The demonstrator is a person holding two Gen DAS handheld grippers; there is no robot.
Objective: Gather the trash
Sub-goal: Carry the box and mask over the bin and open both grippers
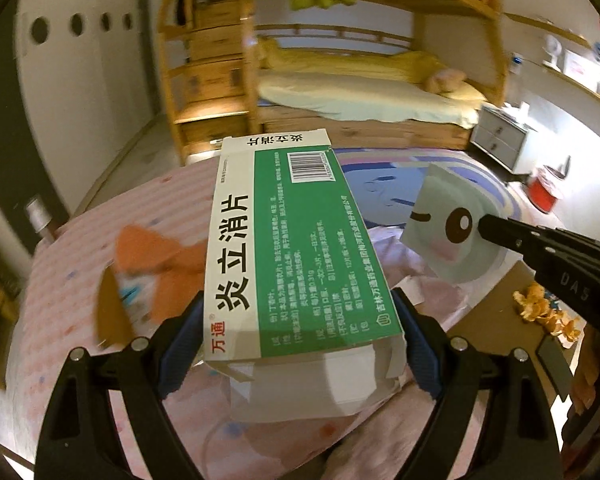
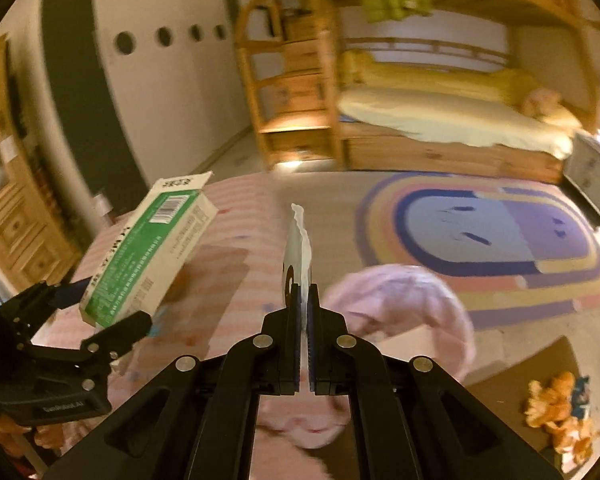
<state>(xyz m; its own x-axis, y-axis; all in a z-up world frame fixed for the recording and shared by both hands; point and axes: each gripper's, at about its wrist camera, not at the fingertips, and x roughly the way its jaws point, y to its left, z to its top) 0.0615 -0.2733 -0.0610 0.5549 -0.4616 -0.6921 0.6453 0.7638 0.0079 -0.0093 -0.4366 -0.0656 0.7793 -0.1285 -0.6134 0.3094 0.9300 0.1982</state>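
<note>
A green-and-white medicine box (image 1: 300,248) with an open torn end is clamped by its long sides between the blue pads of my left gripper (image 1: 298,312), above pink striped bedding. The right wrist view shows the same box (image 2: 148,248) tilted at the left, in the left gripper (image 2: 100,312). My right gripper (image 2: 304,292) is shut on a thin pale packet (image 2: 298,248), seen edge-on. From the left wrist, that packet (image 1: 448,224) shows a cartoon eye, and the right gripper (image 1: 484,226) pinches its edge.
Orange peels (image 2: 560,412) lie on a brown surface at the lower right. Below both grippers are pink bedding (image 1: 80,280) and a bunched pink cloth (image 2: 400,300). Farther off are a rainbow rug (image 2: 480,236), a wooden bunk bed (image 1: 360,92), a grey nightstand (image 1: 500,136) and a red bin (image 1: 542,192).
</note>
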